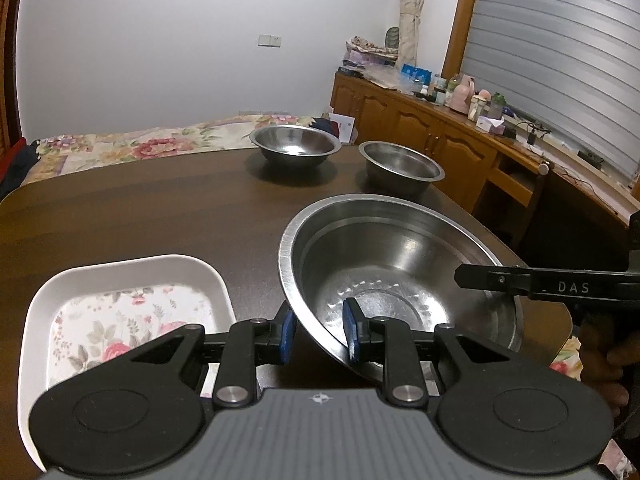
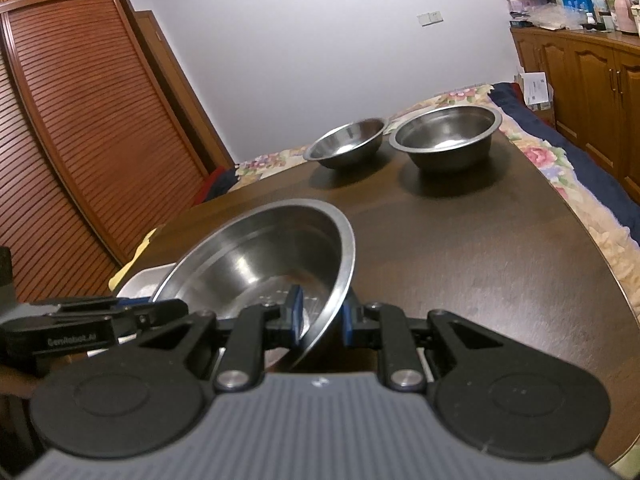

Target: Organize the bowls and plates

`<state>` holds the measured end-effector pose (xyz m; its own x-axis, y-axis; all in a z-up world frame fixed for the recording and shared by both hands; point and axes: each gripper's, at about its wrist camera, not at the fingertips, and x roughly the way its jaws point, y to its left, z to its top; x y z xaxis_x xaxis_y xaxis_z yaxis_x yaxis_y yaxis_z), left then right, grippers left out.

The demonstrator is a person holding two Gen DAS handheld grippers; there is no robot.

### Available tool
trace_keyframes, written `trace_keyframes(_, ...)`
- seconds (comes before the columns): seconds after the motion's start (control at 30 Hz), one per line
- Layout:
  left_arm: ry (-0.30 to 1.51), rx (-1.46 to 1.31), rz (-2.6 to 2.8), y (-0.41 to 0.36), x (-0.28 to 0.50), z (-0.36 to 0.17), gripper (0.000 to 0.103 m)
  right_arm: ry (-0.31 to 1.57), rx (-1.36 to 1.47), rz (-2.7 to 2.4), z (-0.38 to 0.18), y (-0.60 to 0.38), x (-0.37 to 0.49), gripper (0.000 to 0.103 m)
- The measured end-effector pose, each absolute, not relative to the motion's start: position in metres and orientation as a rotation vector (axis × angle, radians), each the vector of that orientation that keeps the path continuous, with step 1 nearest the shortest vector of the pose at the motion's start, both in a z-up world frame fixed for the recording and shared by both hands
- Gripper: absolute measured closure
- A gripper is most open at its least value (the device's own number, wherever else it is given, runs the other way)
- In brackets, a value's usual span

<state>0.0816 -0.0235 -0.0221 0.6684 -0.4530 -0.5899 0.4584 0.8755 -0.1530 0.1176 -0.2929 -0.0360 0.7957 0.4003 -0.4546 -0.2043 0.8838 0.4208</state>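
Both tongs [image 1: 319,330] clamp large bowl [image 1: 400,264], mouth tilted up.

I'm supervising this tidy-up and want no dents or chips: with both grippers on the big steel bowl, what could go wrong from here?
1. The large bowl is pinched only at its thin rim by the left gripper and right gripper; smooth steel could slip or swing.
2. It hangs tilted beside the white floral dish; a drop could chip that.
3. The two small bowls stand ahead and could be knocked.

Both wrist views close over the table [image 1: 140,216], facing opposite sides of one large bowl [image 1: 400,264]
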Motion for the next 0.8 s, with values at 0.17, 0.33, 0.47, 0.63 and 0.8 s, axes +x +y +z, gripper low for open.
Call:
trace_keyframes(0.17, 0.666, 0.012, -0.514, -0.0239, 0.0836, -0.0239, 0.076, 0.57, 0.368, 0.33, -0.0396, -0.2917, 0.1169, 0.082)
trace_keyframes(0.33, 0.669, 0.01, -0.514, -0.0235, 0.0848, -0.0262, 0.076, 0.566, 0.371, 0.327, -0.0409, -0.2919, 0.1163, 0.082)
trace_keyframes(0.47, 0.669, 0.006, -0.513, -0.0244, 0.084, -0.0267, 0.075, 0.562, 0.37, 0.327, -0.0414, -0.2914, 0.1139, 0.082)
trace_keyframes(0.63, 0.664, 0.009, -0.512, -0.0242, 0.0836, -0.0276, 0.075, 0.556, 0.357, 0.324, -0.0416, -0.2902, 0.1129, 0.081)
trace_keyframes(0.8, 0.665, 0.006, -0.51, -0.0247, 0.0842, -0.0281, 0.075, 0.555, 0.354, 0.326, -0.0405, -0.2898, 0.1129, 0.08)
